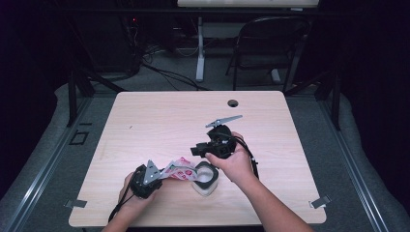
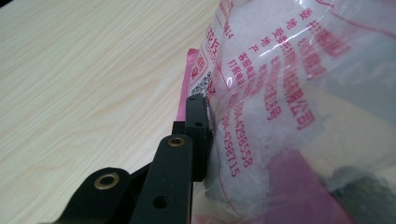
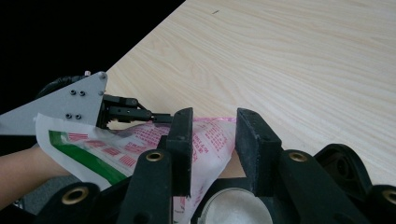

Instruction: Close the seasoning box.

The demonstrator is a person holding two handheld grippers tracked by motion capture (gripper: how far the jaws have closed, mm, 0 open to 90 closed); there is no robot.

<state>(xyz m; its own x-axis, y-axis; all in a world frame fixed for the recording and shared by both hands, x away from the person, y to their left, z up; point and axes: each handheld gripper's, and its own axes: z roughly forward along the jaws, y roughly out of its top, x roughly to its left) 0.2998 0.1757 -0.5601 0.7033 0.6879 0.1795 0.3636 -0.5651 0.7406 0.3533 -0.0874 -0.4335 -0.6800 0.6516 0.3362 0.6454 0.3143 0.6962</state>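
A clear plastic bag point(image 1: 180, 169) with red print holds white grains and hangs tilted over a white bowl point(image 1: 205, 189) near the table's front. My left gripper point(image 1: 166, 174) is shut on the bag's left end; in the left gripper view one black jaw presses against the bag point(image 2: 289, 93), and the other jaw is hidden behind it. My right gripper point(image 1: 196, 151) hovers above the bowl, open. In the right gripper view the bag's pink-edged corner point(image 3: 212, 135) lies between its parted jaws, clear of the right jaw. The bowl point(image 3: 233, 212) with white contents sits just below.
The pale wooden table point(image 1: 159, 121) has a round cable hole point(image 1: 233, 103) near its back edge. Metal clips point(image 1: 76, 203) sit at both front corners. A folding chair point(image 1: 270, 43) and a desk leg stand on the floor behind the table.
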